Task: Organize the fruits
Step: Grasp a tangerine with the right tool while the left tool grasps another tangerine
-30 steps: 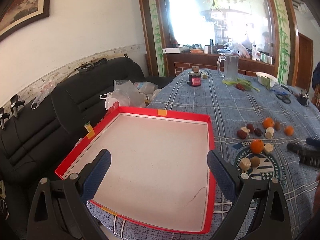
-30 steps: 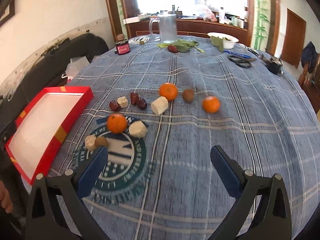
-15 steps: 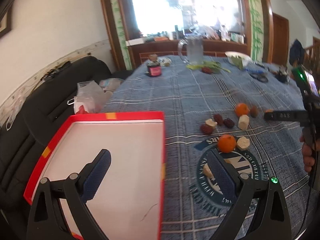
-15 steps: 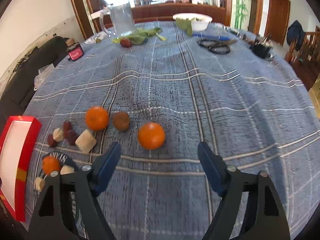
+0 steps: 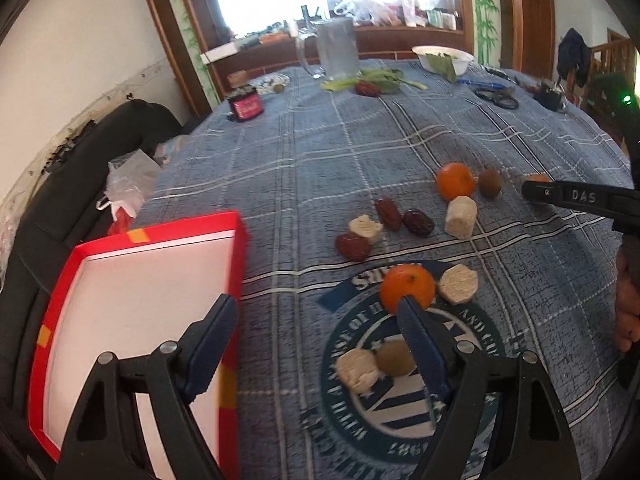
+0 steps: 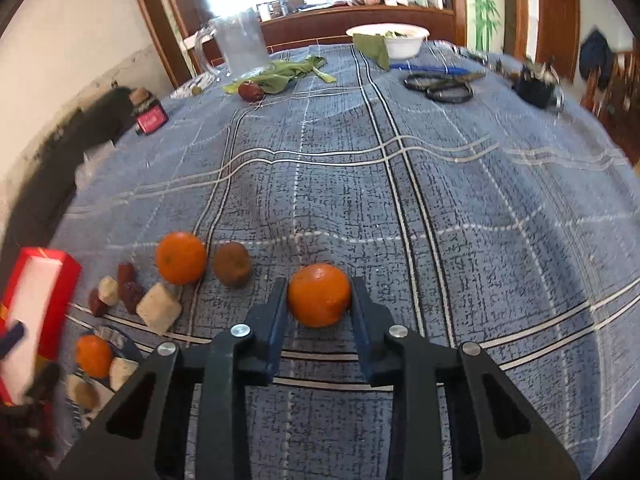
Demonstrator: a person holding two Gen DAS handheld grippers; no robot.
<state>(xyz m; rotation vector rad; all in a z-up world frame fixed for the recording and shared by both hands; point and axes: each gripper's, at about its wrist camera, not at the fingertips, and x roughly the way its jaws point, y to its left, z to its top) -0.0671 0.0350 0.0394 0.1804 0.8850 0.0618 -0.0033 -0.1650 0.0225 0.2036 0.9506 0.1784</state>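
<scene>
The orange point(image 6: 319, 295) sits on the tablecloth point(image 6: 460, 200), and my right gripper point(image 6: 319, 300) has both fingers against its sides, seemingly clamped on it. Left of the orange lie a kiwi point(image 6: 232, 265) and another orange point(image 6: 181, 257). My left gripper point(image 5: 316, 320) hangs spread apart, farther left, beside the red tray point(image 5: 236, 248).
</scene>
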